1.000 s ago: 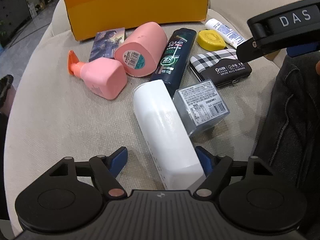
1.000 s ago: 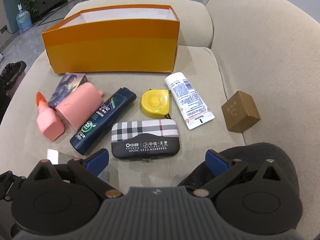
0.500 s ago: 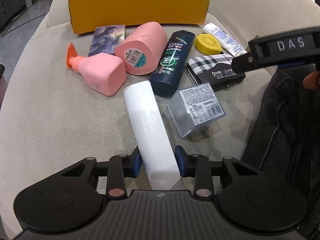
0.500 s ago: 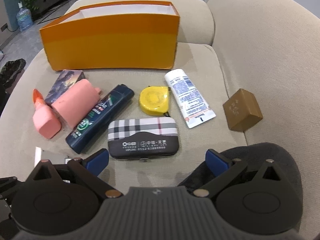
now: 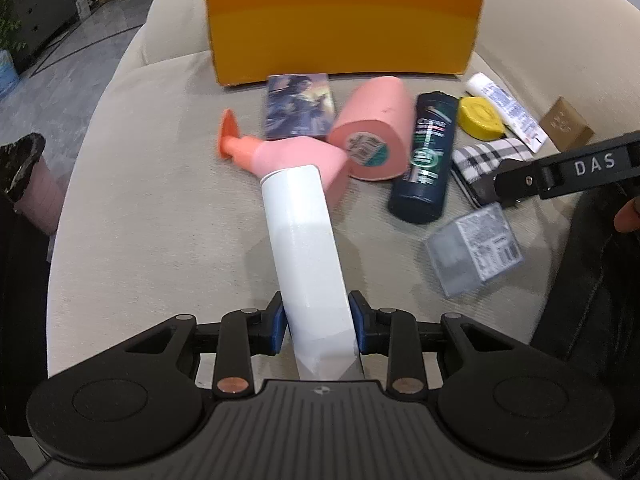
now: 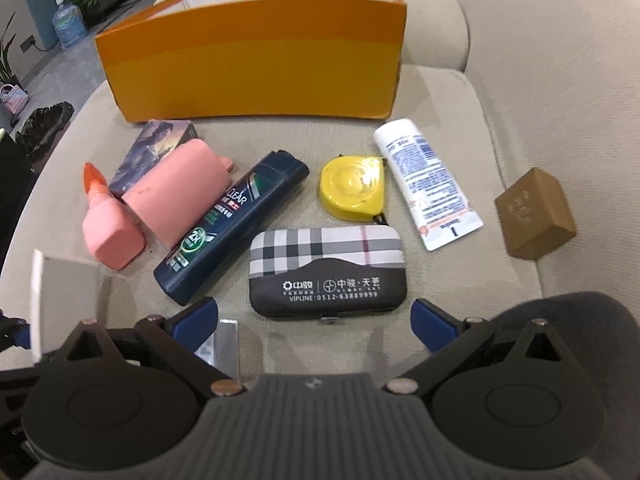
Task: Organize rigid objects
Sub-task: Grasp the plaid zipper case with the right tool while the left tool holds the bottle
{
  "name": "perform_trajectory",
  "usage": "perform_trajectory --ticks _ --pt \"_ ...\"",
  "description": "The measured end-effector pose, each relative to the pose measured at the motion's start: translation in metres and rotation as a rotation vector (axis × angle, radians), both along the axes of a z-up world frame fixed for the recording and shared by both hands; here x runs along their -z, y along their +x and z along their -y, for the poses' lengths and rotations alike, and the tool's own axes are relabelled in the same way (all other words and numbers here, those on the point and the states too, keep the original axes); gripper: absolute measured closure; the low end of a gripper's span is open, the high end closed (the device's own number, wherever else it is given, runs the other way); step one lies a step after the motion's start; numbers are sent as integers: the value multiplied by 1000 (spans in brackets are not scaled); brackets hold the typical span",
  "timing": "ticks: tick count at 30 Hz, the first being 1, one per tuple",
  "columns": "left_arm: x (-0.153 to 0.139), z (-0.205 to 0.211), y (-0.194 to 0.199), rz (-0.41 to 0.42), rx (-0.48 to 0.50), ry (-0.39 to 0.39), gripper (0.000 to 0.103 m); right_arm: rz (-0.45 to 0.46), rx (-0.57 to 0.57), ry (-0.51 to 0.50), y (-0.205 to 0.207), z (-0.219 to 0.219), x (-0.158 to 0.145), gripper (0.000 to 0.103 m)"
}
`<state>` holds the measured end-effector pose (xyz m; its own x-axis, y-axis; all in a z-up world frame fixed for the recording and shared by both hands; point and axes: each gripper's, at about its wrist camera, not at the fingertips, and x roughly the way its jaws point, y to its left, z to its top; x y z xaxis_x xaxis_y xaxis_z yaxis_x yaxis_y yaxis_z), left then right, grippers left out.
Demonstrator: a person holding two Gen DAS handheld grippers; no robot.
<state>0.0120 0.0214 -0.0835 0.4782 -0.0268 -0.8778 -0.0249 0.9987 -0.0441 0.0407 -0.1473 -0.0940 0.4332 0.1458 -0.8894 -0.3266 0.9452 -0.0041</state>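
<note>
Beige sofa cushion, orange box at 12 | left wrist view: left claw closing, clamped on white tube at 6 | right wrist view: right claw spread wide, nothing gripped, plaid case just ahead, centre.

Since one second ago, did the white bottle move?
Yes. The white bottle, clamped in the left gripper, has swung away from the clear box toward the pink bottle.

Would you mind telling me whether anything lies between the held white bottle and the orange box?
Yes: the pink pump bottle and picture card box lie between the white bottle and orange box.
</note>
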Motion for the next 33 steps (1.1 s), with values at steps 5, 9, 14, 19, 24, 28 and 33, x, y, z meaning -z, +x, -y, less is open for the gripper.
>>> perform_trajectory --ticks 5,9,14,19,24,28,33 --pt "4 -5 6 -15 -4 -4 66 -28 -25 -39 17 -11 12 2" --pt "9 -4 9 -21 -7 -1 67 -36 -19 -95 30 -16 21 2" --pt "13 -6 11 -18 -13 -5 67 -66 -13 -102 44 -19 30 2" --pt "16 -11 11 -23 -23 -25 67 -67 -20 -121 51 -24 35 2" --pt "16 -5 10 -19 7 13 64 -67 -36 -146 52 -27 38 2" --pt "16 -1 10 -17 20 35 64 -75 -34 -129 55 -25 38 2" --pt "16 -4 8 -18 21 26 62 -88 -25 -92 60 -18 36 2"
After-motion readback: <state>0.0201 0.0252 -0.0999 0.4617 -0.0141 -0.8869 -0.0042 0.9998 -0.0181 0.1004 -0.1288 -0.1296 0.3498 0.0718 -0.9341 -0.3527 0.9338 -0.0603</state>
